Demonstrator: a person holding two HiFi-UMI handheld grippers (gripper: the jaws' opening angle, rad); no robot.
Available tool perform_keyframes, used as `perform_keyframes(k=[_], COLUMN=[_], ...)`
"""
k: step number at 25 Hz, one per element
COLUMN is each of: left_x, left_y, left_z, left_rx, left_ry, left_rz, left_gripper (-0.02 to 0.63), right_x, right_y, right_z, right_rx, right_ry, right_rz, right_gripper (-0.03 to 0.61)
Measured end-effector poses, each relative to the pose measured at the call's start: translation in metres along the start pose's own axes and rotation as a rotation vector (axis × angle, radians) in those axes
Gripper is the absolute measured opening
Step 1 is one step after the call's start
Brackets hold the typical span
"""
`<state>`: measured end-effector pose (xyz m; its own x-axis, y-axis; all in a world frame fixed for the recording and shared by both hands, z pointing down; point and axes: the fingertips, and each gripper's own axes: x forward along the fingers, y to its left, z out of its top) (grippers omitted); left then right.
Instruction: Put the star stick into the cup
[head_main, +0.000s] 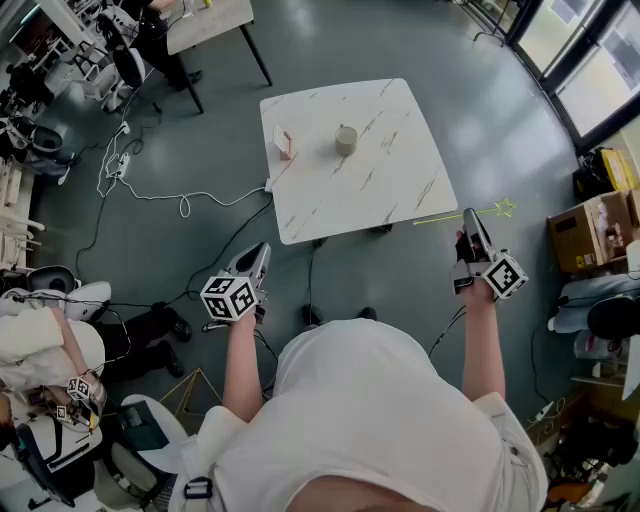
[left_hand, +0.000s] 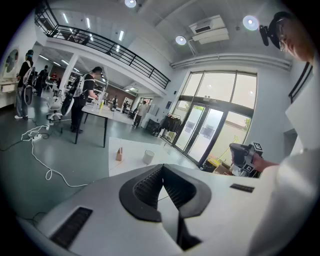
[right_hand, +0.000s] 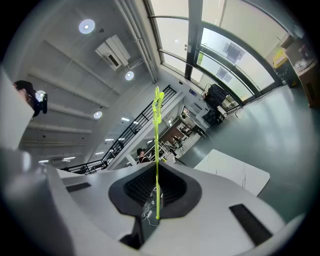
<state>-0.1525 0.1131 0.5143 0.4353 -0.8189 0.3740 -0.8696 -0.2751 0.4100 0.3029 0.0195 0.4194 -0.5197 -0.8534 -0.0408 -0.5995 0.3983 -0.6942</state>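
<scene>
Closest to the lens, my right tool (right_hand: 156, 187) is clenched on the star stick (right_hand: 157, 150). The stick lies across the pads, with the star end out to one side and the bare end out to the other. My left tool (left_hand: 162, 182) is closed with nothing between its pads. The cup (head_main: 345, 139) stands on the surface (head_main: 400, 180), well ahead of the right tool and off to its left, near a small pink block (head_main: 284, 143). To do this well, I judge I should carry the stick over the cup, tip the bare end down, and release only once it is inside the rim. The right tool's view leaves the cup out of frame, I cannot tell what is inside it, and the star looks faint from above.
</scene>
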Motion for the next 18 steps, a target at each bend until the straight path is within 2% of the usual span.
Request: perform_keyframes(k=[9,18], left_x=[0.0032,0.0023], left_y=[0.0017,0.0075], left_z=[-0.0033,-0.006], left_rx=[-0.005,-0.012], left_ry=[0.01,0.021], left_rz=[-0.005,-0.011], left_gripper=[0.014,0.014], right_x=[0.0063,0.0058], right_y=[0.0062,0.0086], right_z=[0.0001,-0.005], right_rx=[-0.004,0.0], right_ry=[-0.004,-0.002], right_rz=[0.026,0.009], right_gripper=[0.031,0.031])
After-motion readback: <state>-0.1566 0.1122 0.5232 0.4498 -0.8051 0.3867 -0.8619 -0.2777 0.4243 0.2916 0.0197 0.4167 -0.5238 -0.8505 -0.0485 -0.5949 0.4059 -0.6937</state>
